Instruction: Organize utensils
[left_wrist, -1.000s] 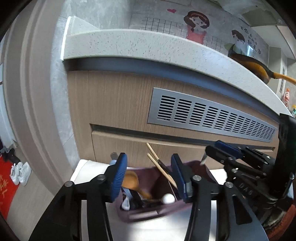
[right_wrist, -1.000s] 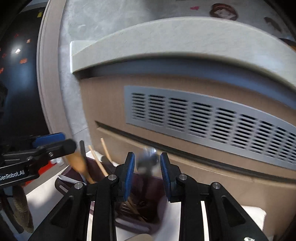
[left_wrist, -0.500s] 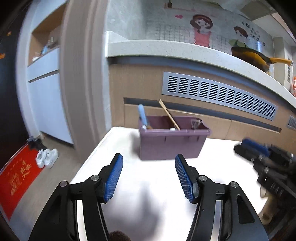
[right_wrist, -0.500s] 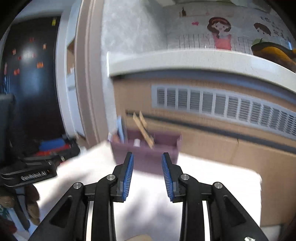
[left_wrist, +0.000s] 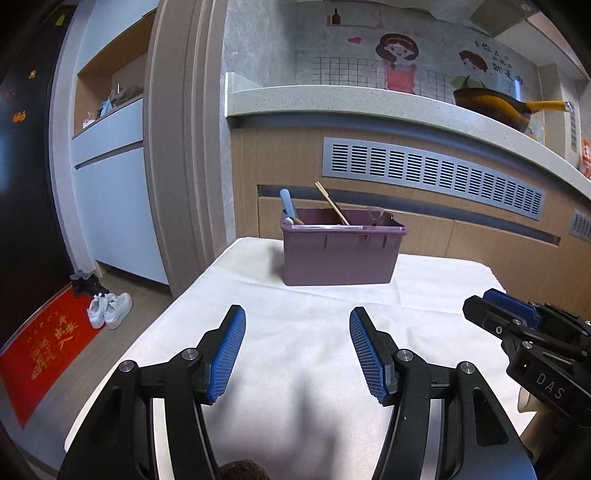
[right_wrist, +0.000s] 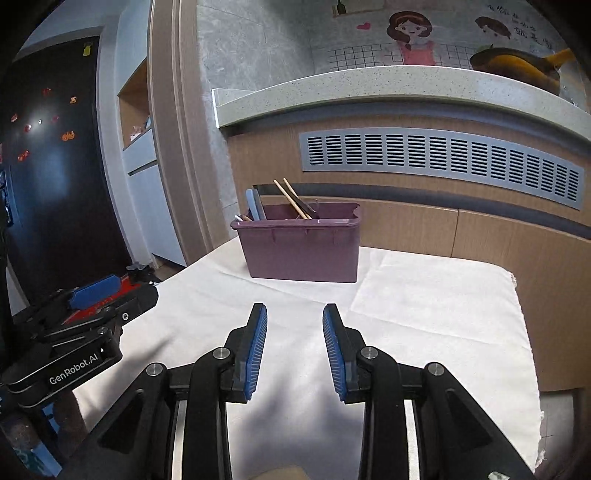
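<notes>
A purple bin (left_wrist: 340, 254) (right_wrist: 303, 247) stands on the white cloth at the table's far side. A pair of wooden chopsticks (left_wrist: 332, 203) (right_wrist: 291, 199) and a blue-handled utensil (left_wrist: 288, 205) (right_wrist: 255, 203) stick out of it. More utensils lie mostly hidden inside. My left gripper (left_wrist: 296, 314) hovers over the cloth well short of the bin, wide open and empty. My right gripper (right_wrist: 294, 310) is level with it to the right, open more narrowly, with nothing between its pads. Each gripper shows at the edge of the other's view: right gripper (left_wrist: 509, 314), left gripper (right_wrist: 96, 291).
The table cloth (left_wrist: 295, 343) (right_wrist: 424, 314) runs up to a wooden cabinet with a grey vent (left_wrist: 432, 173) under a speckled counter (left_wrist: 332, 103) holding a pan (left_wrist: 491, 107). Left of the table the floor drops away, with white shoes (left_wrist: 109, 310) and a red mat (left_wrist: 44, 347).
Both grippers have drawn back from right above the bin to well in front of it. The left jaws have widened. The metal utensil between the right fingers a second ago is gone.
</notes>
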